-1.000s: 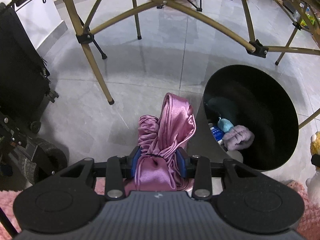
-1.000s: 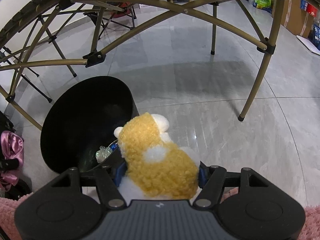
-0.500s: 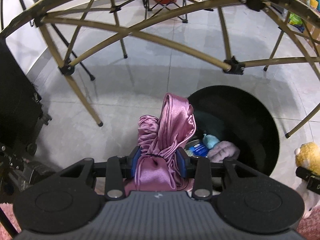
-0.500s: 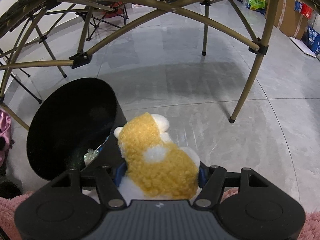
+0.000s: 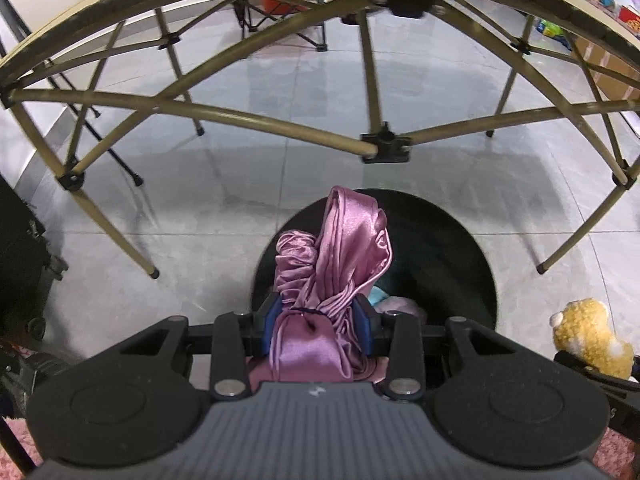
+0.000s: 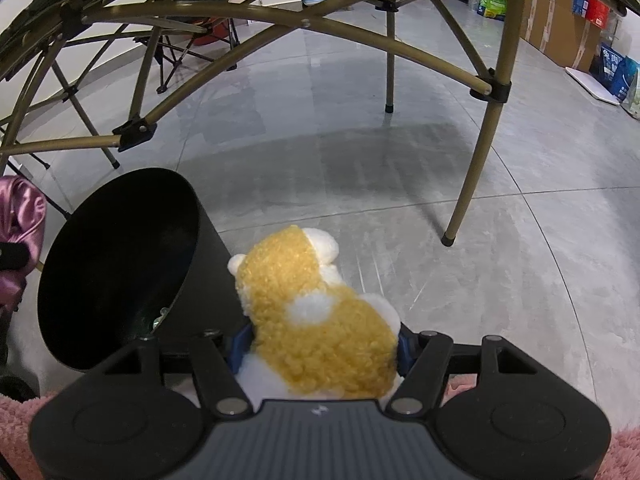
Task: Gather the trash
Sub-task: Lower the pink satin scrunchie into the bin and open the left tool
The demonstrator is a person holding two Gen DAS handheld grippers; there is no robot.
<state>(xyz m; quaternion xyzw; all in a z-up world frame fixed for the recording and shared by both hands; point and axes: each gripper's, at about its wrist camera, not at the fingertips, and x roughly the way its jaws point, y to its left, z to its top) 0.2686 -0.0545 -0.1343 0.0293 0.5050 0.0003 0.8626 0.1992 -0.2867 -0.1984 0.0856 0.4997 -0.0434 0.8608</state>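
Note:
My left gripper (image 5: 318,326) is shut on a bunched pink satin cloth (image 5: 336,264) and holds it over the open mouth of a black round bin (image 5: 440,248). Soft items lie at the bin's bottom, mostly hidden by the cloth. My right gripper (image 6: 320,344) is shut on a yellow and white plush toy (image 6: 312,312), held just right of the same bin (image 6: 112,264). The plush also shows at the right edge of the left wrist view (image 5: 588,332). The pink cloth shows at the left edge of the right wrist view (image 6: 22,216).
A folding table's tan metal frame (image 5: 280,124) and legs (image 6: 476,160) arch above and around the bin on a grey tiled floor. A black case (image 5: 20,264) stands at left. Pink fluffy rug (image 6: 16,420) lies below. Cardboard boxes (image 6: 560,20) line the far right.
My left gripper has carried the pink cloth rightward, from beside the bin to over its opening. The right gripper with the plush has shifted slightly right of the bin.

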